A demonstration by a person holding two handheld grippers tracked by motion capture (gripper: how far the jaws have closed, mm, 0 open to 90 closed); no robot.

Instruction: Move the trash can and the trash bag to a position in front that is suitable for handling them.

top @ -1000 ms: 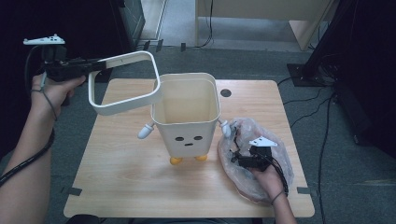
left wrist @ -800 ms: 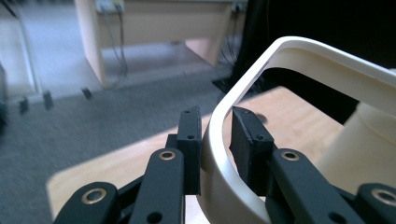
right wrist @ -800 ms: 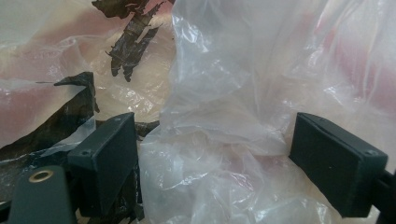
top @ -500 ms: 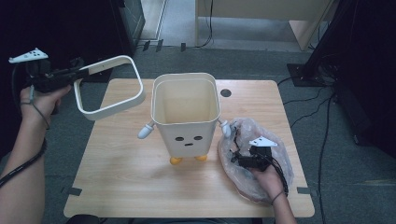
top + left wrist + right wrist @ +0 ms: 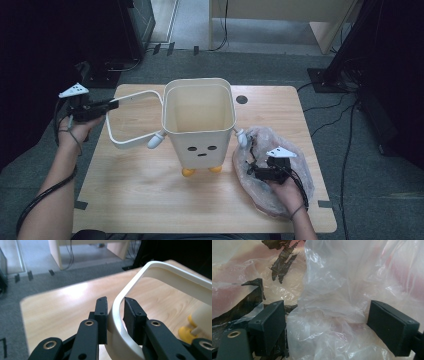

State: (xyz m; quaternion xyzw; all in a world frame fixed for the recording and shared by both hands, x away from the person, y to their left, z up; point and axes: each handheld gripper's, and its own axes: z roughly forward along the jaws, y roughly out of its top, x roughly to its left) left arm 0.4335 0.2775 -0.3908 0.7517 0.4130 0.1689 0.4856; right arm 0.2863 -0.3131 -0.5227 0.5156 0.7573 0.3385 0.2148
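Table [image 5: 150, 200]: light wood, on grey carpet.
Bin [image 5: 199, 120]: cream, square, open top, small face on front, orange feet, stubby white arms; upright near table middle.
Rim frame [image 5: 131, 120]: cream rectangular loop, off the bin, to its left; far end near the bin's left arm, touching or not cannot tell.
Left gripper [image 5: 111, 105]: at table's left edge, jaws pinched on the rim frame's curved corner; in left gripper view [image 5: 115, 312] a pad on each side of the band, frame stretching away over the tabletop.
Left hand [image 5: 77, 125]: wrapped round gripper body, cable trailing down forearm.
Plastic bag [image 5: 272, 170]: clear, crumpled, pinkish tint, lying right of bin near table's right edge.
Right gripper [image 5: 251, 171]: resting on the bag, jaws spread wide; in right gripper view [image 5: 325, 322] a bulge of film between the pads, not pinched.
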